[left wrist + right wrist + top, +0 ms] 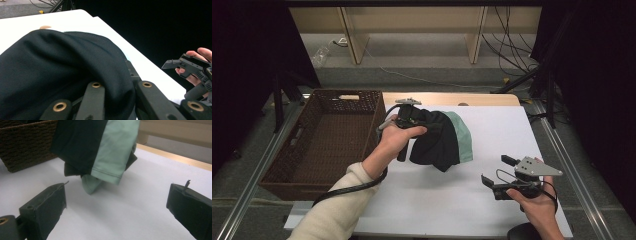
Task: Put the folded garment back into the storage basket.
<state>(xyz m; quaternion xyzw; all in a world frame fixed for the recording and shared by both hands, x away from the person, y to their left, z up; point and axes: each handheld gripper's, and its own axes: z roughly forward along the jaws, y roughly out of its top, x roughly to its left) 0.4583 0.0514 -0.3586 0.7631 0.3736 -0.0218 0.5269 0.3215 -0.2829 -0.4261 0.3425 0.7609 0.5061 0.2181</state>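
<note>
A black garment with a mint-green panel (439, 140) hangs off the white table (452, 200), its lower folds just above the surface. My left gripper (412, 117) is shut on its upper part, held level beside the basket. In the left gripper view the black cloth (62, 70) drapes over the jaws and hides their tips. My right gripper (496, 170) rests low at the front right, open, with nothing between its jaws. In the right gripper view the garment (100, 145) hangs ahead of my open right gripper (117, 207), well apart from it.
A dark brown wicker basket (282, 165) stands at the table's left, its wall (25, 145) just behind the garment. A wooden table edge runs along the back. Light wooden shelf legs, cables and black stands lie on the floor beyond.
</note>
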